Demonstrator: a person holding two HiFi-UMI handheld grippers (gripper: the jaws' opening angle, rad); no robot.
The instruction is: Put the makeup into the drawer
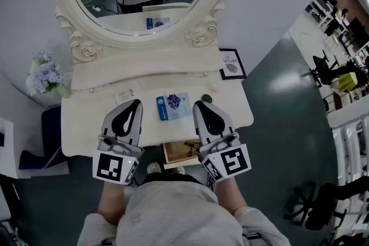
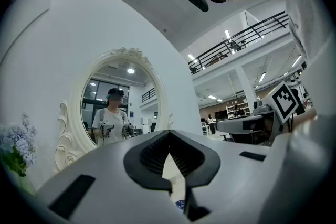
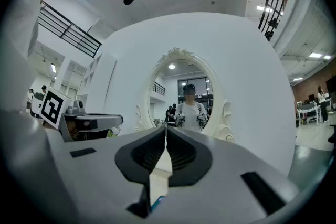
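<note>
Cream bench: makeup pack lies flat, looks light, stiff, probably slick; pinch a long edge. Left hand-held gripper, right hand-held gripper both clenched, empty.

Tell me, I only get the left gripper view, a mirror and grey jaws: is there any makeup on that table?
Observer: Yes, the head view shows a blue makeup box lying on the dressing table, between the left gripper and the right gripper.
Operator: And the drawer?
Observer: The drawer stands pulled out under the table's front edge.
Operator: Is the right gripper holding anything?
Observer: No, its jaws are shut on nothing.
</note>
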